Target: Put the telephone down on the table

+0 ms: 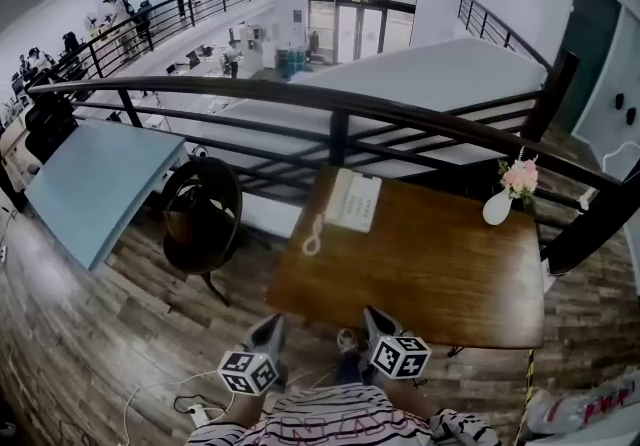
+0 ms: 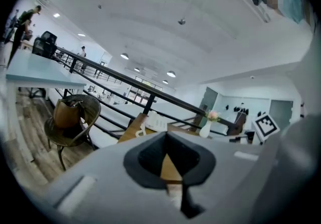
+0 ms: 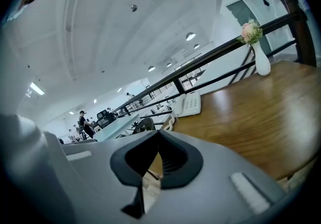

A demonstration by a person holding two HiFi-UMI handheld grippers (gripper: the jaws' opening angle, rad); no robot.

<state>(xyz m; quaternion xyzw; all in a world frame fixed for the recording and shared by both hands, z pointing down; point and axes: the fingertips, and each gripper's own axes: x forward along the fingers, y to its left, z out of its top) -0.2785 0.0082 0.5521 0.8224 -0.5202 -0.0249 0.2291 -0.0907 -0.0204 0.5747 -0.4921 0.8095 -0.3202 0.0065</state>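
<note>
A white telephone point(image 1: 352, 200) lies on the brown wooden table point(image 1: 430, 274) near its far left corner, its handset on the base and its coiled cord point(image 1: 313, 237) trailing toward the left edge. My left gripper point(image 1: 270, 327) and my right gripper point(image 1: 377, 320) hang side by side in front of the table's near edge, both shut and holding nothing. In the left gripper view the telephone point(image 2: 156, 121) is far ahead, beyond the closed left gripper point(image 2: 167, 136). In the right gripper view the telephone point(image 3: 188, 104) sits well past the closed right gripper point(image 3: 159, 136).
A white vase with pink flowers point(image 1: 510, 196) stands at the table's far right corner. A round dark wicker chair point(image 1: 203, 214) is left of the table, with a pale blue table point(image 1: 95, 184) beyond it. A black railing point(image 1: 340, 109) runs behind. Cables point(image 1: 190, 399) lie on the wood floor.
</note>
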